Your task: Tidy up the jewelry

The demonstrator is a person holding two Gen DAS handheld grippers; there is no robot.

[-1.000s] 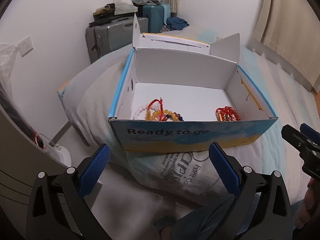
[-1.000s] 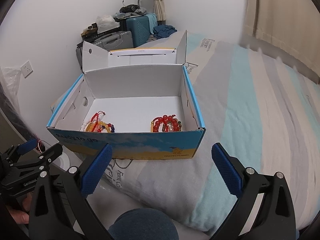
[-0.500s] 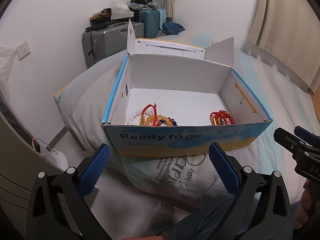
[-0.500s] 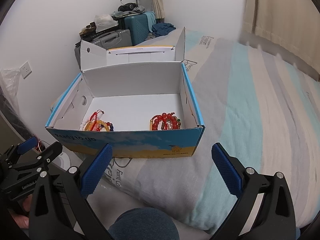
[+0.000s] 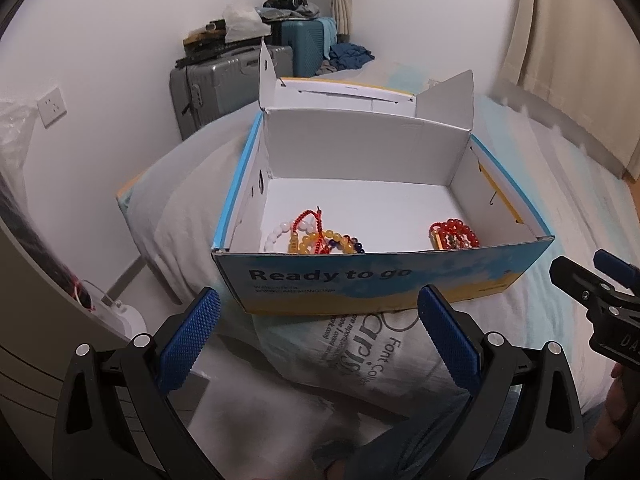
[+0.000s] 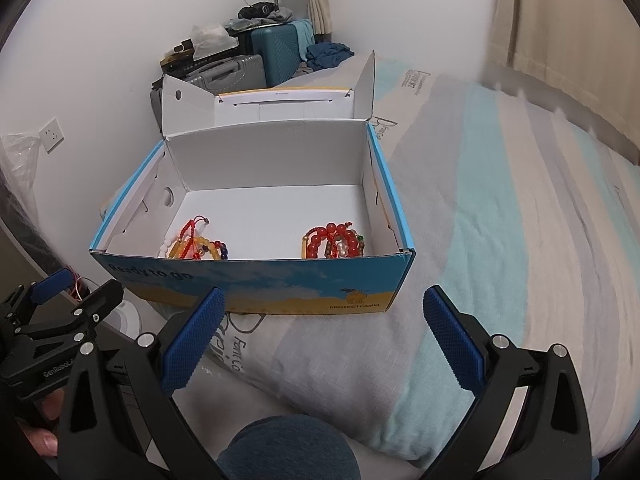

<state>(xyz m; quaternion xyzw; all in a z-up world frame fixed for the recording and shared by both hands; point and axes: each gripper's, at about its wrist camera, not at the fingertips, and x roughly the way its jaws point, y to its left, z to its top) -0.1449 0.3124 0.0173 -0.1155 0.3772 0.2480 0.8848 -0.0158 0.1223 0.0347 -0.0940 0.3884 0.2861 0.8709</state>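
Evidently, we held both tools short of the open cardboard box [image 5: 376,280], which sat on a pillow [image 6: 320,364] at the head of the striped bed [image 6: 520,240], lid folded back. Our left gripper [image 5: 320,332] and our right gripper [image 6: 326,330] each hung before the near wall with blue pads spread wide and nothing between them. All the jewelry we could see lay on the box floor in two heaps, well apart: a tangle of red cord, white, yellow and dark beads [image 5: 320,236] near the left front corner, and a cluster of red bead bracelets [image 6: 334,240] near the right front corner. We judged this fitted either heaps waiting to be sorted out or pieces already gathered into the box; one moment could not settle it. Any further pick would have called for reaching over the near wall and pinching a single strand, since the cords looked interlaced.
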